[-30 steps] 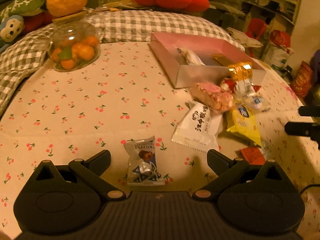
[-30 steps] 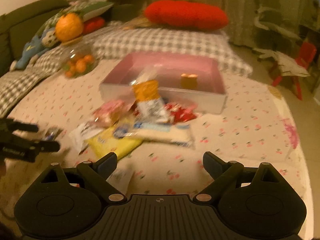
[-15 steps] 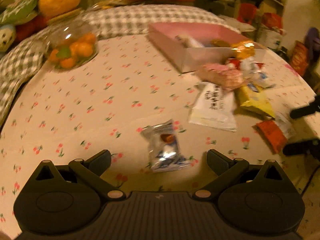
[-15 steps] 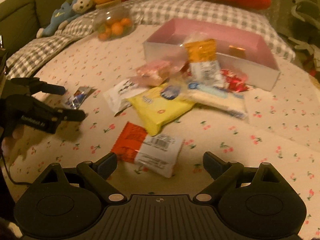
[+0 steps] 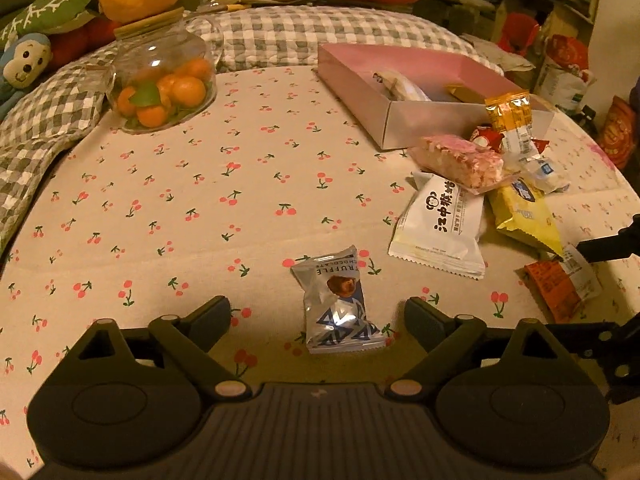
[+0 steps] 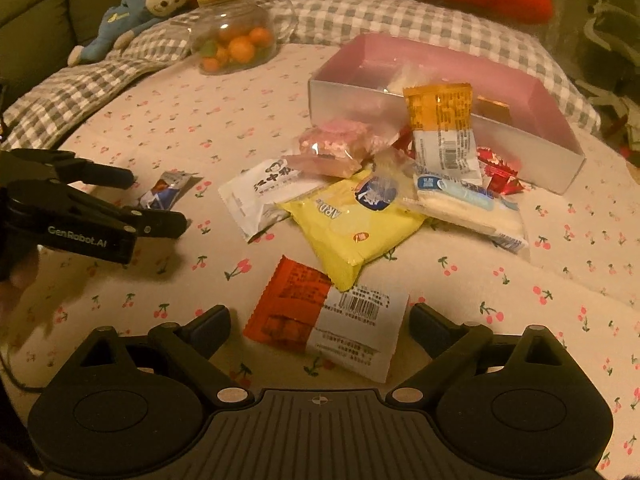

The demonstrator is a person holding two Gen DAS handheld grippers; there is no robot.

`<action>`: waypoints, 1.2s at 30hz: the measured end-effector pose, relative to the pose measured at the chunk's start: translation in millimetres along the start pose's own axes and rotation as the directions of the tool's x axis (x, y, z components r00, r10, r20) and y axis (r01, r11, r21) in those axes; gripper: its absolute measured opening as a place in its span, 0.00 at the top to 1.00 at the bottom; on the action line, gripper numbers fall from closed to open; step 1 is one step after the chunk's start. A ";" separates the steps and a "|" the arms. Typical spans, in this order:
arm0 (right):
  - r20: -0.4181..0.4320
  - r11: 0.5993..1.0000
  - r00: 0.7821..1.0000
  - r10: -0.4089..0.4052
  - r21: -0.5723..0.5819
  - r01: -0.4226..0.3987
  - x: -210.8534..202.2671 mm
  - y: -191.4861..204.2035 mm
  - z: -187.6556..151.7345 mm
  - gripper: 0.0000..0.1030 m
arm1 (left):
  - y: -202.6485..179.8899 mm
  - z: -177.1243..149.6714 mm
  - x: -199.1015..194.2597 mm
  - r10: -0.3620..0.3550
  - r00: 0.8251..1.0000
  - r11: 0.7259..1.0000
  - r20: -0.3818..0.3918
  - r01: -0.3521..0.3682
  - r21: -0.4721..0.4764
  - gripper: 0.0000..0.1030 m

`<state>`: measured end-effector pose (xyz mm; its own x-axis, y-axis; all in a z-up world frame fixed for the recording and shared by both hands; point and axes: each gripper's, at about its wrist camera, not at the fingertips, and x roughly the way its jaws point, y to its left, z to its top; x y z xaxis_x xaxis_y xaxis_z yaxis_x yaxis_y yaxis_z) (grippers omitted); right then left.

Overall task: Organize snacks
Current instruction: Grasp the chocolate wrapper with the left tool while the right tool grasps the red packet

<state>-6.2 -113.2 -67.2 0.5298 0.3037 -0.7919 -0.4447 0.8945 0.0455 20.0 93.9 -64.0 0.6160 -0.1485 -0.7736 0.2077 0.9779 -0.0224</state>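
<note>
The small silver-and-blue foil truffle chocolate packet lies flat on the cherry-print cloth, apart from the other snacks. Your left gripper sits low over it with the fingers spread wide, one on each side of the packet, holding nothing.

Your right gripper is likewise wide open and empty. Between its fingers lies the flat red-and-white barcode-labelled packet, not gripped. Its upper edge is tucked under the yellow plastic snack bag.

The remaining snacks form a loose pile beyond:
- the white sachet with black characters, left of the yellow bag;
- the clear-wrapped pink-and-white bar, resting on top of both;
- the orange-and-white upright packet, leaning against the box wall;
- the long clear-wrapped pale bar, lying beside the yellow bag.

The shallow pink-lined cardboard box stands just behind the pile and contains a few items, which cannot be identified. Well to its left stands the round glass jar of small oranges.
</note>
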 end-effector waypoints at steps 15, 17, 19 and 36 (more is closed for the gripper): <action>0.020 0.999 0.999 -0.035 -0.015 0.035 0.8 2.3 -0.9 0.12 | -8.8 2.6 -4.2 -0.012 1.000 0.999 0.012 0.011 0.040 0.41; 0.026 0.999 0.999 -0.035 -0.015 0.035 -0.8 1.3 -1.3 0.16 | -10.9 2.5 -4.9 -0.017 1.000 0.999 0.016 0.016 0.052 0.46; 0.030 0.999 0.999 -0.035 -0.014 0.035 -2.1 0.0 -1.2 0.20 | -12.9 2.5 -5.5 -0.020 1.000 0.998 0.020 0.019 0.062 0.52; 0.032 1.000 0.999 0.003 -0.006 -0.003 -11.6 -0.4 2.3 0.42 | -9.5 9.2 -13.8 -0.004 0.999 1.000 0.053 0.004 0.012 0.79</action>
<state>-10.5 -116.3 -56.6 0.5512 0.3167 -0.7719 -0.4503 0.8918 0.0443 16.5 85.3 -47.3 0.6548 -0.1605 -0.7385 0.2191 0.9755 -0.0177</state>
